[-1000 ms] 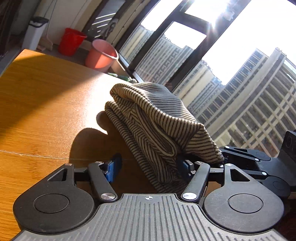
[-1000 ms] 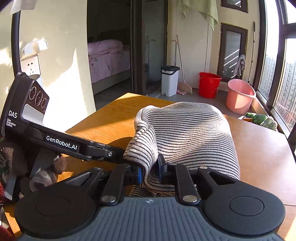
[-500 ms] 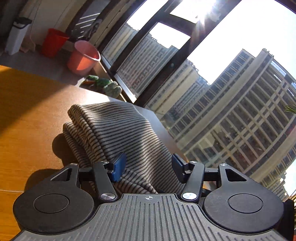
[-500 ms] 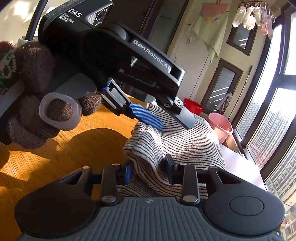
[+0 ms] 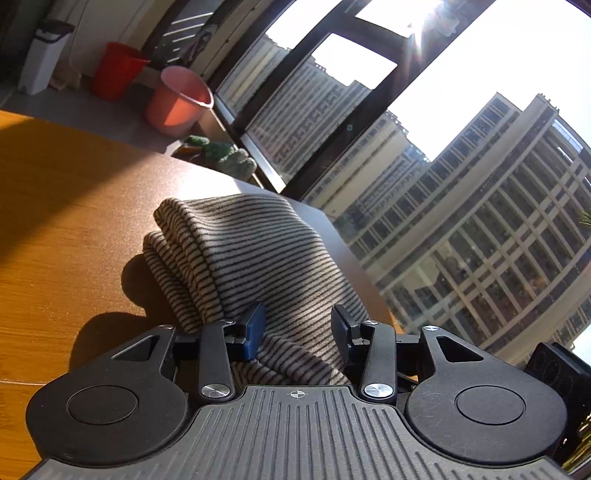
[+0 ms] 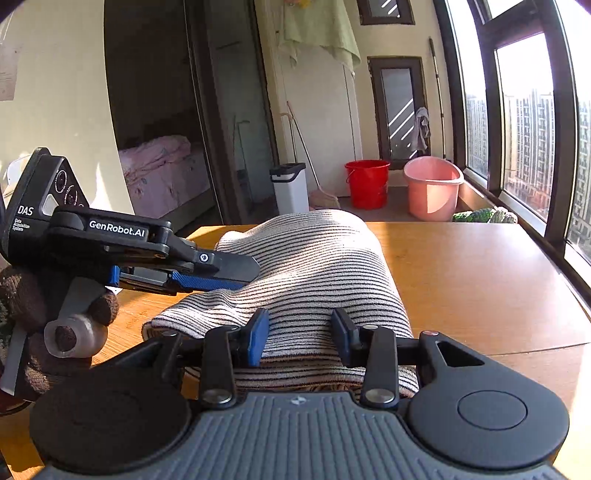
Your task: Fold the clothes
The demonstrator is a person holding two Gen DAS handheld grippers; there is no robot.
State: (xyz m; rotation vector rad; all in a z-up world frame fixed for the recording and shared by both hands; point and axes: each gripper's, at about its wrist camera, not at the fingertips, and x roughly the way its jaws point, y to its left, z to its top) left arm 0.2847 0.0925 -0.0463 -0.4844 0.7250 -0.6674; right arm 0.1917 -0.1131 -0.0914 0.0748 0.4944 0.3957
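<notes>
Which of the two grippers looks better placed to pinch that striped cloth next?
Probably the left gripper: its jaws are closing with a raised fold of the striped cloth between them. The right gripper is opening over flatter cloth.

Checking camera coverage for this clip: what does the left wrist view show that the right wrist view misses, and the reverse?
Left wrist only: the high-rise close outside with sun glare, and the table's window-side edge. Right wrist only: the bedroom doorway with a bed, a green towel, and the left hand-held gripper in a gloved hand, its jaws closing over the cloth. Both: the striped cloth on the table, red bucket, pink bucket, white bin.
</notes>
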